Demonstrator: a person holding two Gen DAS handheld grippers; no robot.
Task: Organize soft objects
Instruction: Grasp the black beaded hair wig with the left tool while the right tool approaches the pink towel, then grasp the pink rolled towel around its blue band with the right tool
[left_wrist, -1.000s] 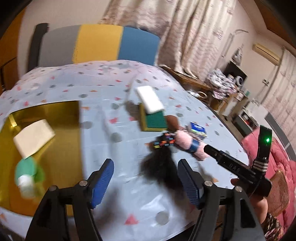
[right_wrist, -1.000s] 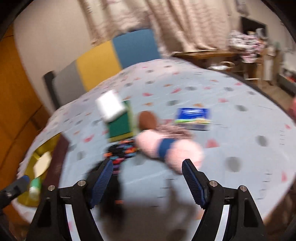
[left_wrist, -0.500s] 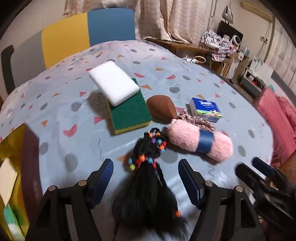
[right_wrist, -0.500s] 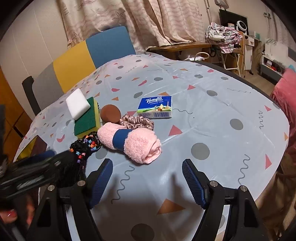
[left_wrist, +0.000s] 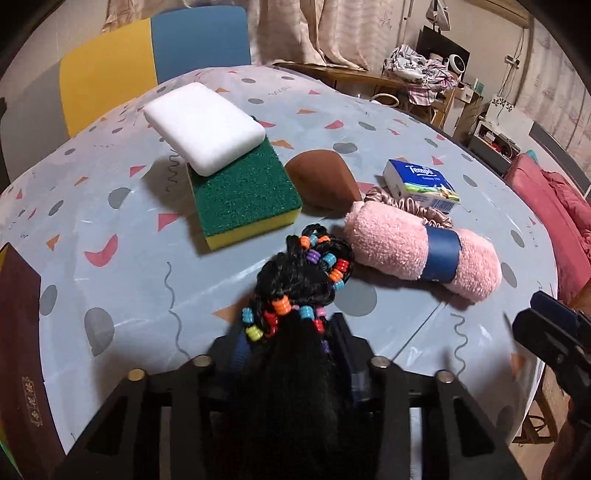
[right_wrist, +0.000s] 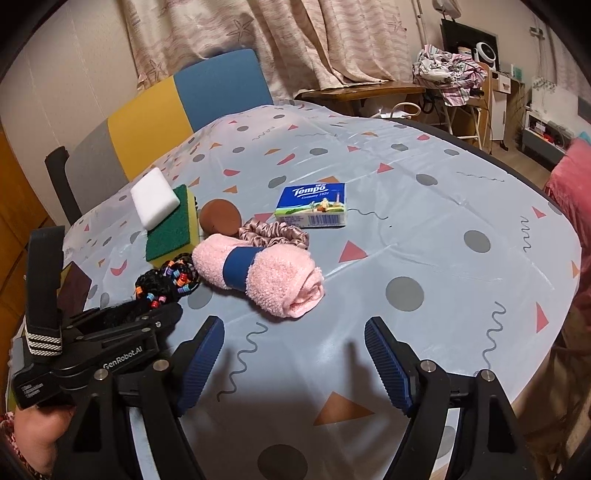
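Observation:
A black hairpiece with coloured beads (left_wrist: 295, 280) lies on the blue patterned tablecloth (left_wrist: 129, 258). My left gripper (left_wrist: 291, 332) is closing on its black tail, which fills the gap between the pads. The right wrist view shows the same gripper (right_wrist: 173, 310) low at the left, on the hairpiece (right_wrist: 166, 280). A pink rolled towel (right_wrist: 273, 273) with a blue band lies just right of it. My right gripper (right_wrist: 293, 325) hangs open in front of the towel, holding nothing. Behind are a white sponge (left_wrist: 203, 122) on a green and yellow sponge (left_wrist: 243, 192), a brown puff (left_wrist: 321, 181) and a pink scrunchie (right_wrist: 273, 232).
A blue Tempo tissue pack (right_wrist: 314, 205) lies behind the scrunchie. A dark red box wall (left_wrist: 18, 314) stands at the table's left edge. A grey, yellow and blue chair (right_wrist: 147, 110) is behind the table. Pink bedding (left_wrist: 554, 206) lies off the right edge.
My left gripper came forward and down over the hairpiece, and its wide jaws drew in around the black tail. The right gripper has hardly moved.

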